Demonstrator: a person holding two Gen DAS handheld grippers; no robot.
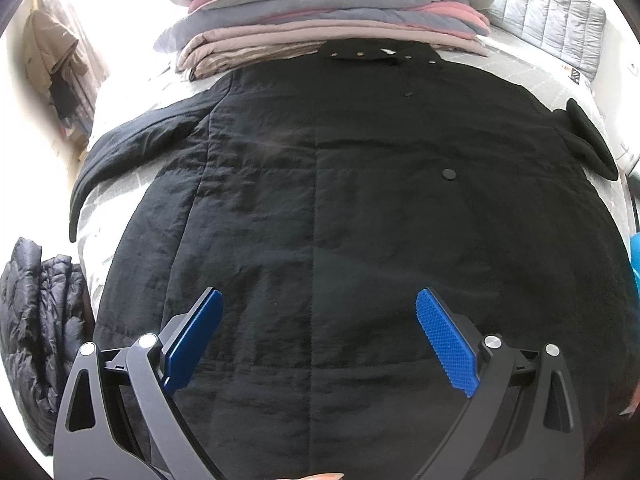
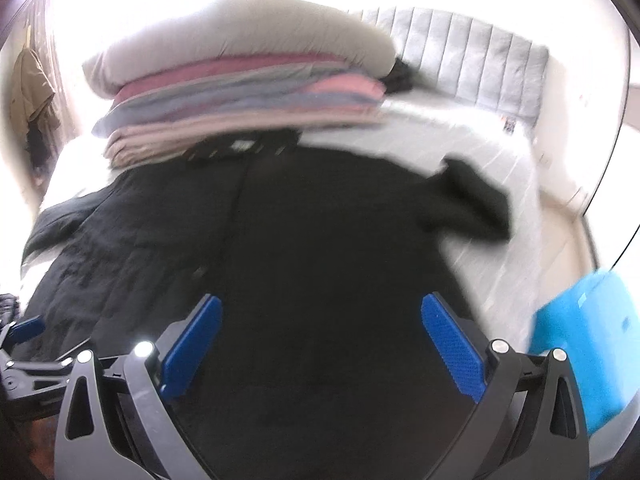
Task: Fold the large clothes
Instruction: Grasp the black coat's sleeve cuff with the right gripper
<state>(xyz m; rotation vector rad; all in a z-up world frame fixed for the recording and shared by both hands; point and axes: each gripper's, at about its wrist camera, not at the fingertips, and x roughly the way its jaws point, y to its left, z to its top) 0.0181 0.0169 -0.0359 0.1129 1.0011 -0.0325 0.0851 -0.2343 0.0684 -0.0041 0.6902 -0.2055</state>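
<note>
A black coat (image 1: 340, 208) lies spread flat on the bed (image 1: 532, 76), collar at the far end touching a stack of folded quilts (image 1: 320, 12), one sleeve out to the left and the other to the right. The left gripper (image 1: 318, 336) hangs over the coat's near part, jaws wide and holding nothing. The right gripper (image 2: 320, 344) is likewise wide and empty above the coat, with a blue box (image 2: 588, 344) near right.

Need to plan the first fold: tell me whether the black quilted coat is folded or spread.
Spread. The black quilted coat lies flat on the white bed, both sleeves out sideways; no fold shows.
</note>
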